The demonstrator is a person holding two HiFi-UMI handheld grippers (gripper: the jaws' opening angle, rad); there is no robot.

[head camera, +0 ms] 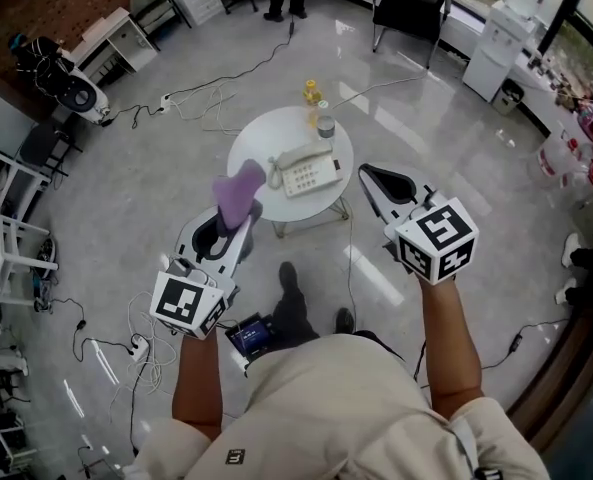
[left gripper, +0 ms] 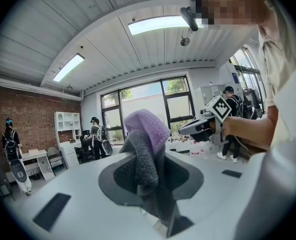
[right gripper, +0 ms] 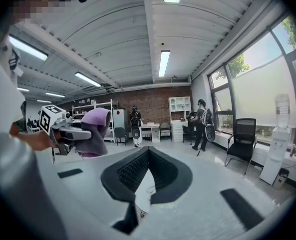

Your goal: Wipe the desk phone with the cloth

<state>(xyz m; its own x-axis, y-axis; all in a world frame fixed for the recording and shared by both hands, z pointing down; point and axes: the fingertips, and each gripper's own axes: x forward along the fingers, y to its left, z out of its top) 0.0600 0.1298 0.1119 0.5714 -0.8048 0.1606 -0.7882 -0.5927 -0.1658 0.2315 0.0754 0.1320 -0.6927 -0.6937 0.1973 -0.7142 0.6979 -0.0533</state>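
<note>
A white desk phone (head camera: 306,171) lies on the small round white table (head camera: 266,138) below me. My left gripper (head camera: 242,211) is shut on a purple cloth (head camera: 239,190), held in the air over the table's near left edge. In the left gripper view the cloth (left gripper: 147,139) stands bunched up between the jaws of the left gripper (left gripper: 148,156). My right gripper (head camera: 369,175) hovers to the right of the table, shut with nothing in it. In the right gripper view the jaws of the right gripper (right gripper: 148,156) meet, and the cloth (right gripper: 95,126) shows at the left.
A yellow object (head camera: 312,91) and a small jar (head camera: 325,126) stand at the table's far edge. Cables (head camera: 206,93) run over the grey floor. A black chair (head camera: 412,3), white cabinets (head camera: 496,43) and several people stand around the room.
</note>
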